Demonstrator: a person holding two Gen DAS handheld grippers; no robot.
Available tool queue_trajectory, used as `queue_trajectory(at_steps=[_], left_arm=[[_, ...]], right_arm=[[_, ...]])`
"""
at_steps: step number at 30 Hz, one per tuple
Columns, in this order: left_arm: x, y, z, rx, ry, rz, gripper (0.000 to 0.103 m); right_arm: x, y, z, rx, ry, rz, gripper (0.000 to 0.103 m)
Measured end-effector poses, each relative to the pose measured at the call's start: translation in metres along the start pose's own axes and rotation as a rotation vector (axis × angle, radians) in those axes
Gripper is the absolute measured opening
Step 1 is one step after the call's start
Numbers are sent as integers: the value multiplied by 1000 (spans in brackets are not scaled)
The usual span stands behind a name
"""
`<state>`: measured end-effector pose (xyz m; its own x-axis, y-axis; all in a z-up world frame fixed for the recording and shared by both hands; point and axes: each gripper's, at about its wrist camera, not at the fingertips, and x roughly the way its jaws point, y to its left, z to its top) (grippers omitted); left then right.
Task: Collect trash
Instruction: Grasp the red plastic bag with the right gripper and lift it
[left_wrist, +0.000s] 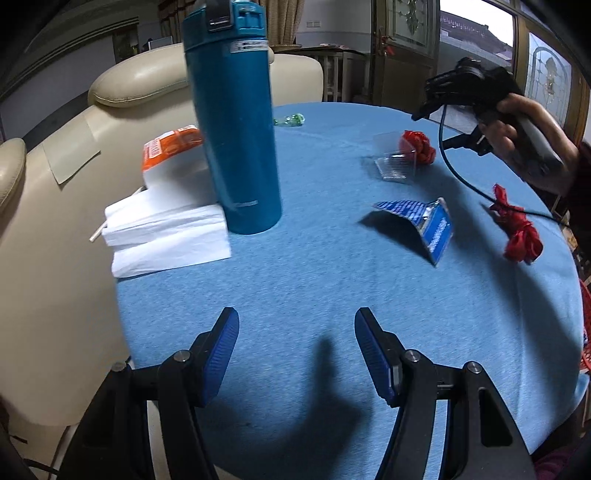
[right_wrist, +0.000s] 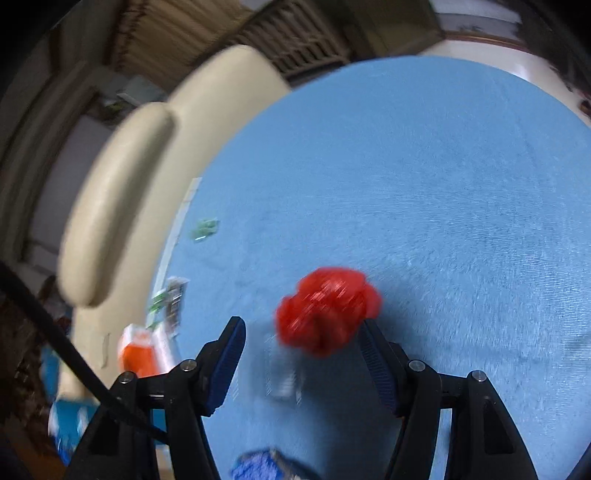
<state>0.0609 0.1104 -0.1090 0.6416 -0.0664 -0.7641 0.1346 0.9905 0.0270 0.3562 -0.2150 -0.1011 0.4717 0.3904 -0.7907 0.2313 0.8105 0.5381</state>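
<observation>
Both claws spread wide, gripping nothing. Right claw (right_wrist: 301, 341) hangs over the round blue-cloth worktop (right_wrist: 424, 184), with the crumpled red plastic wad (right_wrist: 328, 310) seemingly just ahead of its fingertips, though it's blurry. Left claw (left_wrist: 296, 332) sits over bare cloth.

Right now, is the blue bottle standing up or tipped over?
Standing up. The bottle rests base-down on the table, lid on top.
</observation>
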Motion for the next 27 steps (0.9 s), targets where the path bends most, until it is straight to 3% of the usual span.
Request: queue_trajectory(at_steps=[6,9,12,15,20,23,27], left_arm=[[3,6,3,-15,-1,-9,66],[2,4,10,-20,-10,-35,66],[3,-2,22,-15,-26,-81,66],[7,-9,35,-13,-39,-124,79],[28,-31,67,-13,-23,-215,79],[44,-42,81,-75,31,-307,79],[69,-53,89,-178,105,-343,79]], right_arm=[[38,12,12,30,46,-138,68],[51,15,8,-4,59,-177,50],[46,18,1,-65,20,-191,48],[29,14,-10,-92,-17,-155,48],[-12,0,-37,-167,-48,-100,48],[-38,-9,-59,-219,-61,-82,48],[-75,-25,-92,-290,-93,-52,48]])
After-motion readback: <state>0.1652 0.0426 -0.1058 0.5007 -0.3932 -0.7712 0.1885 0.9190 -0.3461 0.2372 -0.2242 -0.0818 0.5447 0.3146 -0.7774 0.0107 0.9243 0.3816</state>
